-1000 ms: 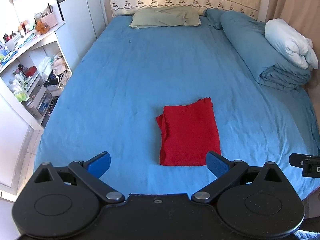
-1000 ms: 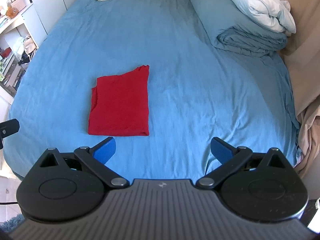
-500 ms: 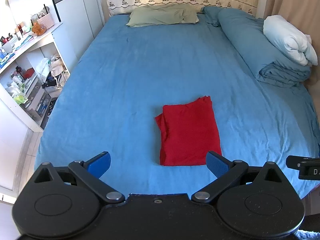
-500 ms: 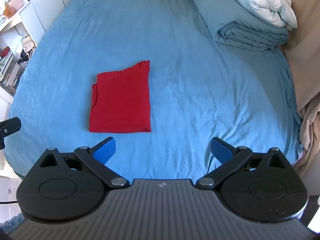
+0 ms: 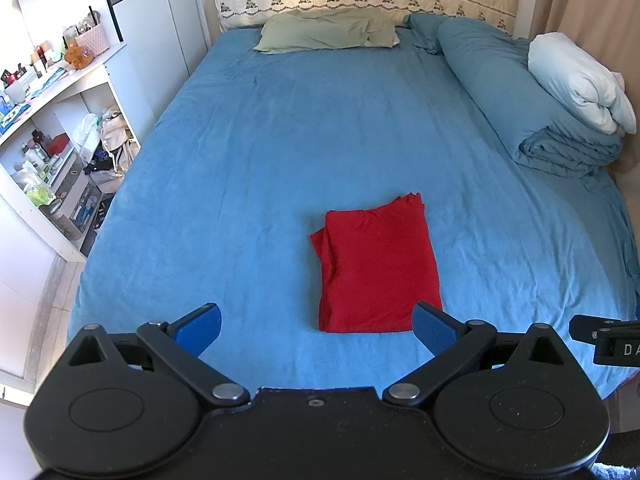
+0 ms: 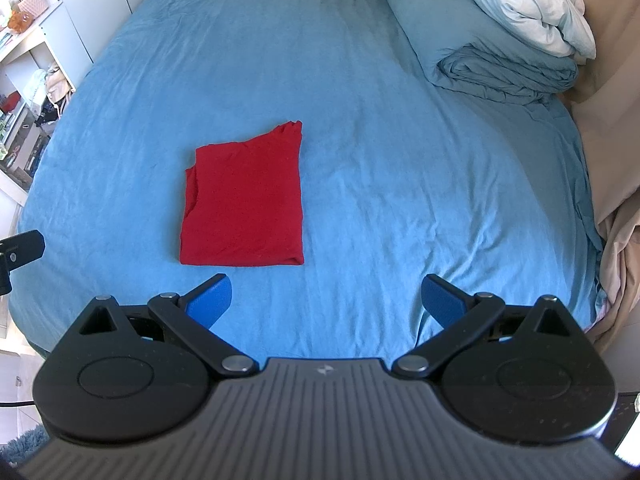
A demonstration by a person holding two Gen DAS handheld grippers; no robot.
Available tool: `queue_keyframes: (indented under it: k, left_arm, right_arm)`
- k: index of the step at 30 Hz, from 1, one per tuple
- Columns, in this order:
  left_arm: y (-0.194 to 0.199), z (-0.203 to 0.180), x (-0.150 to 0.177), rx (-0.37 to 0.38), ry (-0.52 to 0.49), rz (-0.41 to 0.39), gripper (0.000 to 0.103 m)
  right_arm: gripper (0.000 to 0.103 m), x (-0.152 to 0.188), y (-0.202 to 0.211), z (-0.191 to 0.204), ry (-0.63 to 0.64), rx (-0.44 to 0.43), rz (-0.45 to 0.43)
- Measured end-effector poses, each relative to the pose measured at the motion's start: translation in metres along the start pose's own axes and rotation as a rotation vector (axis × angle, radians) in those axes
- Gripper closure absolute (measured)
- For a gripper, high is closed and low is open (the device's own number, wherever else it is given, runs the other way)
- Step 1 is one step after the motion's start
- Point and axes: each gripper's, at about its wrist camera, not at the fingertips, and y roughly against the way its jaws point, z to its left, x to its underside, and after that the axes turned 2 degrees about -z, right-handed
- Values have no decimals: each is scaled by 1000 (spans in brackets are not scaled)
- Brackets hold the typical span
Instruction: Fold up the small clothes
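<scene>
— Fingers [image 5: 200, 326] spread wide on the left gripper [image 5: 316, 330], blue pads well apart and nothing between them. It hangs over the near edge of the bed [image 5: 280, 140].

— Same on the other side: the right gripper [image 6: 326, 300] has its fingers [image 6: 442, 296] parted wide too, gripping nothing, above bare blue sheet at the foot of the bed.

— And the garment?

— Red garment [image 5: 378, 270], folded into a neat rectangle, flat on the blue sheet in the near half of the bed. In the left wrist view its near edge sits just beyond the gripper's right pad, which overlaps the corner in the picture; whether they touch I can't tell.

— From the right wrist view the red garment [image 6: 244, 204] lies off to the left, just beyond the left pad and apart from it. One far corner peaks up higher than the other, and a layer peeks out along its left side.

— Further back, a pale green pillow [image 5: 326, 34] at the headboard, a rolled blue duvet [image 5: 520, 108] along the right side with a white pillow [image 5: 576, 80] on top.

— White shelves [image 5: 52, 132] full of small items stand left of the bed.
</scene>
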Motion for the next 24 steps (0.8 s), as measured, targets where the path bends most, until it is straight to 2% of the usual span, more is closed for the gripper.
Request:
queue_keyframes:
  k: [24]
  left_arm:
    - [-2, -4, -8, -1, 5, -1, 0]
  right_arm:
    - [0, -5, -3, -2, 4, 1, -8]
